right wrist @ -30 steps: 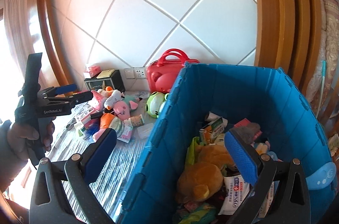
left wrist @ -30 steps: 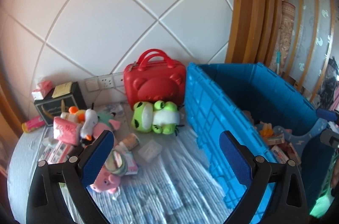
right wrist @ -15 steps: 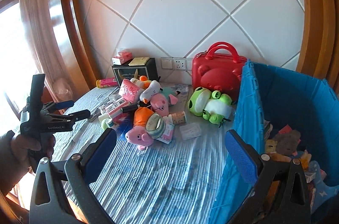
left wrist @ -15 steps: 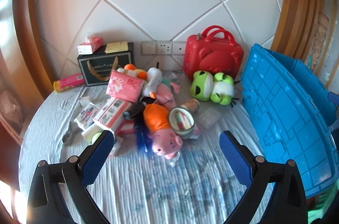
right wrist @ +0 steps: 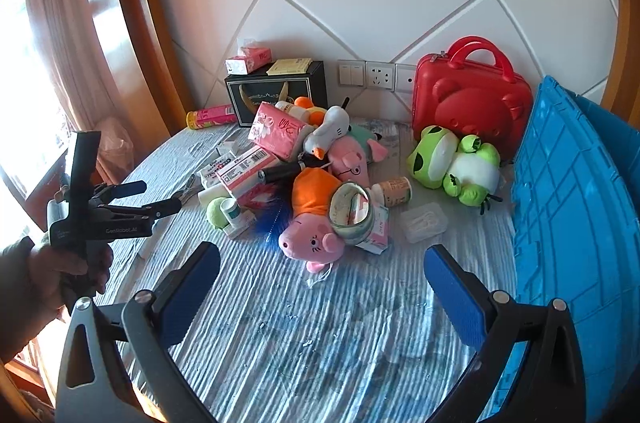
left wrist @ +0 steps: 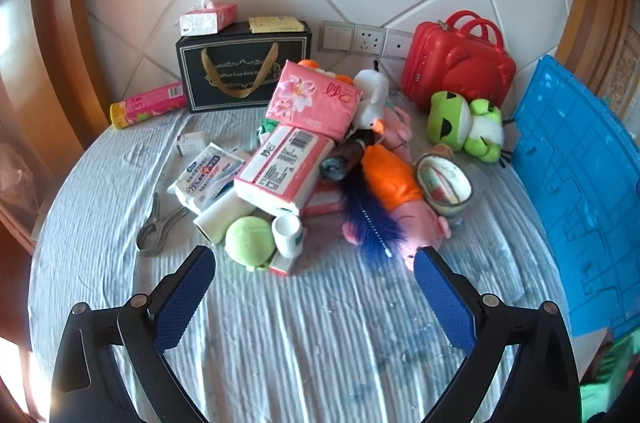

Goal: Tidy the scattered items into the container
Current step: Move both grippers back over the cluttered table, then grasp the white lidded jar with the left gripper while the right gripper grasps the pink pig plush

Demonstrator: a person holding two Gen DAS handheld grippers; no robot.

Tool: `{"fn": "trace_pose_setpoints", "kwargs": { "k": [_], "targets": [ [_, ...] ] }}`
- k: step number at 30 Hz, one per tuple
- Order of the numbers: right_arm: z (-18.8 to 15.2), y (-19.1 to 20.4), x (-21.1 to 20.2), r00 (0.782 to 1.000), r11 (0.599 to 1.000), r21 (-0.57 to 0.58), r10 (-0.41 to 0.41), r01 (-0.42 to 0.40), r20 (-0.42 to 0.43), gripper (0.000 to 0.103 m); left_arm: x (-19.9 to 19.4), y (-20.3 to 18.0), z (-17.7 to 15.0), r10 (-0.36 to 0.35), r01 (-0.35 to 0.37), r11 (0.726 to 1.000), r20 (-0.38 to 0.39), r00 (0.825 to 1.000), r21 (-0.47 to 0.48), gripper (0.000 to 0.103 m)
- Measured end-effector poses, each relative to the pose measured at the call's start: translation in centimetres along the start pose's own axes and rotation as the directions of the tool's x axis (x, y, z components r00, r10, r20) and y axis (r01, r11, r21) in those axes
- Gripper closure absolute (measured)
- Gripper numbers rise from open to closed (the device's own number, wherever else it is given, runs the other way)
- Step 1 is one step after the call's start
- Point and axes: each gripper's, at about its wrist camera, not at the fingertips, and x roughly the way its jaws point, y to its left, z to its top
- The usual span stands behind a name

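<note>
Both my left gripper (left wrist: 314, 273) and right gripper (right wrist: 322, 265) gape empty; the toy pile (left wrist: 320, 159) waits ahead on the counter (left wrist: 304, 335); the blue bin (right wrist: 576, 223) stands right; most remains.

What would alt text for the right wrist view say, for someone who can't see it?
A pile of plush toys, with a pink pig in front, and tissue packs lies on a striped cloth, beside a blue bin at right. The open right gripper frames the foreground; a hand holds the left gripper at left.

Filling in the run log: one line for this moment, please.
left gripper: open, empty | right gripper: open, empty | toy pile: on table | blue crate: right
</note>
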Motion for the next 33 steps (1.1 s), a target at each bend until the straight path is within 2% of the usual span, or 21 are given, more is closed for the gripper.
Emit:
{"fn": "trace_pose_setpoints", "kwargs": {
  "k": [9, 11, 14, 16, 17, 18, 19, 25, 27, 33],
  "targets": [
    [-2.3, 2.9, 10.4, 0.992, 0.997, 0.037, -0.062, 0.067, -0.110, 0.000, 9.6, 2.4, -0.1, -0.082, 0.085, 0.994, -0.042, 0.996, 0.065, 0.006],
    [-2.6, 3.2, 12.5, 0.989, 0.996, 0.045, -0.074, 0.080, -0.131, 0.000, 12.0, 2.6, -0.2, -0.081, 0.086, 0.993, -0.059, 0.995, 0.086, 0.011],
    [-3.0, 4.0, 14.8, 0.984, 0.994, 0.045, -0.088, 0.096, -0.152, 0.000, 15.0, 2.8, -0.6, -0.088, 0.097, 0.989, -0.084, 0.993, 0.110, 0.027],
    [-3.3, 4.4, 16.0, 0.981, 0.994, 0.039, -0.098, 0.106, -0.167, 0.000, 16.4, 2.9, -1.0, -0.108, 0.119, 0.986, -0.103, 0.989, 0.115, 0.047],
    [-3.5, 4.6, 16.6, 0.979, 0.993, 0.034, -0.105, 0.113, -0.173, 0.000, 16.8, 2.9, -1.1, -0.113, 0.126, 0.985, -0.111, 0.987, 0.116, 0.052],
    [-3.7, 4.6, 17.2, 0.978, 0.992, 0.031, -0.116, 0.123, -0.176, 0.000, 17.0, 2.9, -1.3, -0.119, 0.132, 0.984, -0.113, 0.986, 0.117, 0.065],
    [-3.8, 4.7, 17.8, 0.977, 0.991, 0.033, -0.120, 0.128, -0.176, 0.000, 17.0, 3.0, -1.4, -0.125, 0.138, 0.983, -0.112, 0.986, 0.118, 0.067],
    [-3.4, 5.1, 22.2, 0.976, 0.987, 0.016, -0.156, 0.160, -0.152, 0.000, 15.6, 3.5, -1.9, -0.169, 0.177, 0.977, -0.072, 0.983, 0.116, 0.068],
    [-3.3, 5.2, 24.0, 0.973, 0.987, -0.002, -0.161, 0.163, -0.167, 0.000, 15.0, 3.8, -2.1, -0.176, 0.182, 0.977, -0.063, 0.982, 0.108, 0.068],
    [-3.6, 4.5, 28.3, 0.951, 0.974, -0.025, -0.225, 0.225, -0.211, 0.000, 12.9, 4.2, -2.8, -0.189, 0.193, 0.975, -0.047, 0.981, 0.114, 0.068]
  ]
}}
